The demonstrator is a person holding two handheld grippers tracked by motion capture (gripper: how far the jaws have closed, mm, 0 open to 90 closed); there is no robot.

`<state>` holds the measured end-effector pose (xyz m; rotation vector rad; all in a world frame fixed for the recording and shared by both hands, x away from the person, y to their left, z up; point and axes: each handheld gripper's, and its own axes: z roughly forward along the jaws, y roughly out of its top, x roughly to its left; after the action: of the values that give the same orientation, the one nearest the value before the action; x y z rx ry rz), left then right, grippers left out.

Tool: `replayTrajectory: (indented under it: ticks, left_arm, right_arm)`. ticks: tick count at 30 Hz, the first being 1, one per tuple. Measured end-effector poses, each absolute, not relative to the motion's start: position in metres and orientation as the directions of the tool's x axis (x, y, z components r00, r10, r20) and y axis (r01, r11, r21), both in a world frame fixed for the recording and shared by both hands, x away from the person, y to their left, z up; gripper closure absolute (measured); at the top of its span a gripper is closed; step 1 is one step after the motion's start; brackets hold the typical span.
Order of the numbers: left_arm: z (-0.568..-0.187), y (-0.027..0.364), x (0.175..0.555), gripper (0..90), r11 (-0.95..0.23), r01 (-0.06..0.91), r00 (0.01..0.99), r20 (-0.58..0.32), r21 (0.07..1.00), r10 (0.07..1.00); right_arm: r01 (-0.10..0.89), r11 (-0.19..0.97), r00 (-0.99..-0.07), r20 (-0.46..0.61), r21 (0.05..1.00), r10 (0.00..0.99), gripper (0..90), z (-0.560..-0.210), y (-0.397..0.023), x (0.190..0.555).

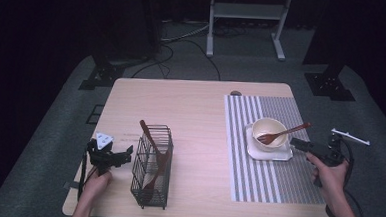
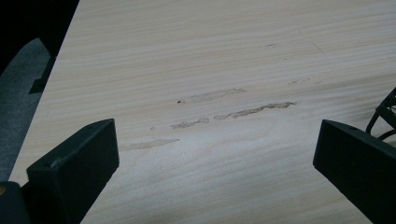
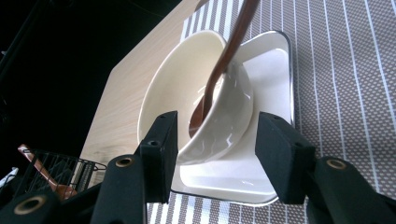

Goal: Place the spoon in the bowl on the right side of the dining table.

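Bowl [image 3: 205, 93] sits just beyond open right tool [image 3: 212, 158].

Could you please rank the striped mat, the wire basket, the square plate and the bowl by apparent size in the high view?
1. Striped mat
2. Wire basket
3. Square plate
4. Bowl, sitting on the plate

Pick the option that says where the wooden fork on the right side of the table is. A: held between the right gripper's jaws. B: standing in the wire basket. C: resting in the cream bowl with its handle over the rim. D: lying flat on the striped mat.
C: the wooden fork has its head inside the cream bowl, its handle slanting out over the rim, while the right gripper is open beside it.
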<state>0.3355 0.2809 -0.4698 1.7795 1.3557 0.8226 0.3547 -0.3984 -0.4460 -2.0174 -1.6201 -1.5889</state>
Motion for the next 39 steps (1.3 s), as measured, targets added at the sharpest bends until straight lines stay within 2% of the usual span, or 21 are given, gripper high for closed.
replayTrajectory:
  ticks: [39]
  left_arm:
    - [-0.470,0.281,0.335,0.0,-0.173,0.498,0.236,0.060,0.849,0.970]
  right_arm:
    - [0.780,-0.384,-0.144,0.740,0.493,0.657,44.3,-0.473,-0.387,0.328]
